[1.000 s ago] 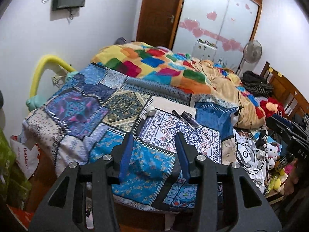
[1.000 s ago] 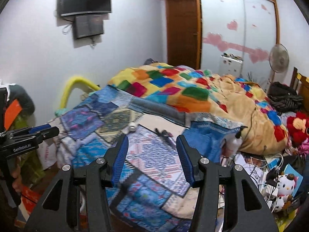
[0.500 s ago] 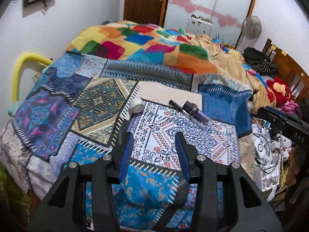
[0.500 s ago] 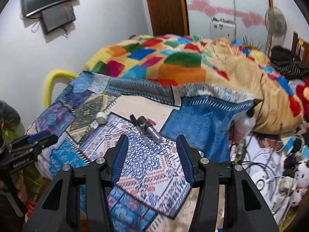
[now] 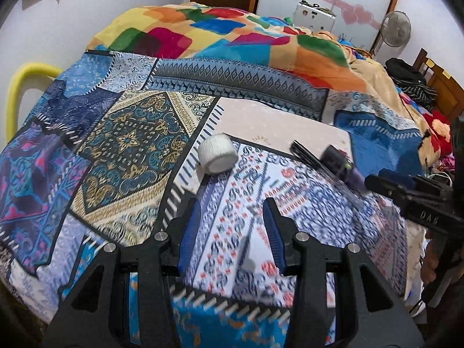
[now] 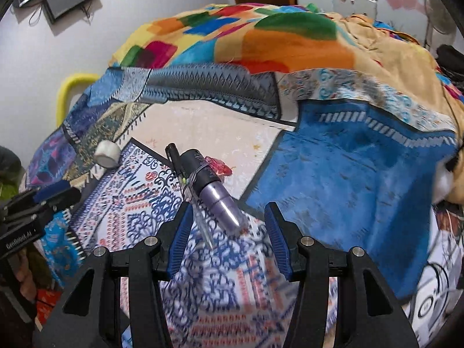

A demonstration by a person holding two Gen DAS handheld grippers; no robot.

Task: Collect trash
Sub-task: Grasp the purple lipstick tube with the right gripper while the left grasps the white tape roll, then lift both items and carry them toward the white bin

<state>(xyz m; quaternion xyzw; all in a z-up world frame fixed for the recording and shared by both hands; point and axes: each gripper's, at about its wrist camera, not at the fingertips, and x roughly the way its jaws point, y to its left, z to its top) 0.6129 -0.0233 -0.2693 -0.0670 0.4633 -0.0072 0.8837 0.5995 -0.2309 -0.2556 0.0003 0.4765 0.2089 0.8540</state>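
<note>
Patchwork bedspread [image 5: 127, 145]: blue, navy, gold paisley and white-blue-red ornamental panels, centre frame. Blanket [image 5: 220, 37] upper frame: yellow with red, green, blue, orange squares. White tape roll [image 5: 216, 153]. Bottle [image 6: 213, 191] lilac with black cap. Black pen [image 6: 174, 156]. Grippers black, blue pads [image 6: 181, 237]. Yellow tube [image 5: 17, 87] left edge.

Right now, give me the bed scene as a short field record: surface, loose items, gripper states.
surface: patchwork bedspread on a bed, multicoloured blanket bunched behind it
item 1: white tape roll lying on its side
item 2: purple and black tube, lying beside the pen
item 3: black pen
item 4: small red scrap behind the tube
left gripper: open, nothing between the jaws, short of the tape roll
right gripper: open, the tube's near end just ahead of the jaws
</note>
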